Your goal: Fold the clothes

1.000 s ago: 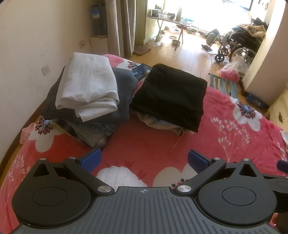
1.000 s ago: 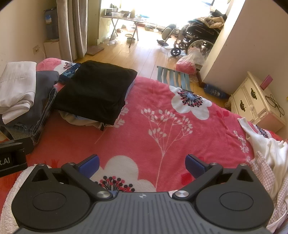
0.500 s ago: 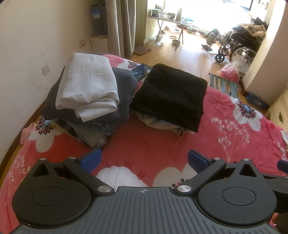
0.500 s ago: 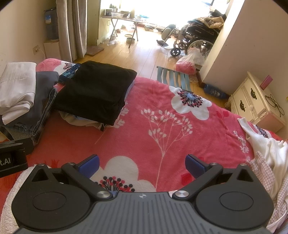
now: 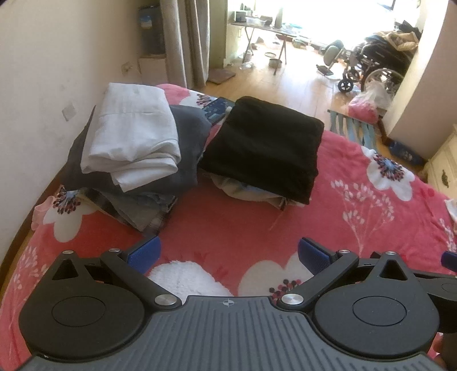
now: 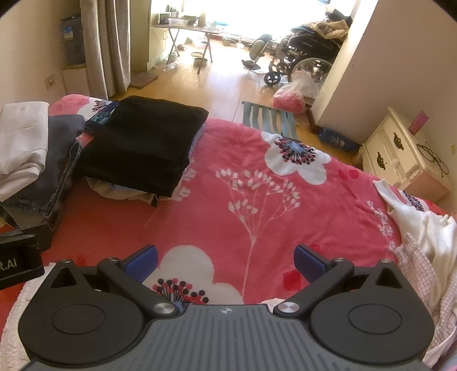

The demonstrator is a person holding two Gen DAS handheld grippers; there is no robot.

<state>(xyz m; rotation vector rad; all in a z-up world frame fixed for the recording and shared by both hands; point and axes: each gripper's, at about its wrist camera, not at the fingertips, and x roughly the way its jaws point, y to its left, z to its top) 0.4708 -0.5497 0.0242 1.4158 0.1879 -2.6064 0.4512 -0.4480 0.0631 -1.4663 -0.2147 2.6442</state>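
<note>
Two stacks of folded clothes lie on the red flowered bedspread (image 5: 228, 219). The left stack has a white folded piece (image 5: 131, 134) on dark grey and denim ones. The other stack has a black folded garment (image 5: 265, 145) on top; it also shows in the right wrist view (image 6: 140, 145). Unfolded white and pink-checked clothes (image 6: 422, 237) lie at the bed's right edge. My left gripper (image 5: 228, 254) is open and empty above the bedspread, in front of the stacks. My right gripper (image 6: 225, 259) is open and empty over the bedspread's middle.
A wall runs along the bed's left side. Beyond the bed are a wooden floor, a folding table (image 6: 185, 25), a wheelchair (image 6: 302, 60) and a cream bedside cabinet (image 6: 400, 151). A phone-like dark item (image 5: 217, 107) lies between the stacks. The left gripper's body (image 6: 17, 256) shows at the right wrist view's left edge.
</note>
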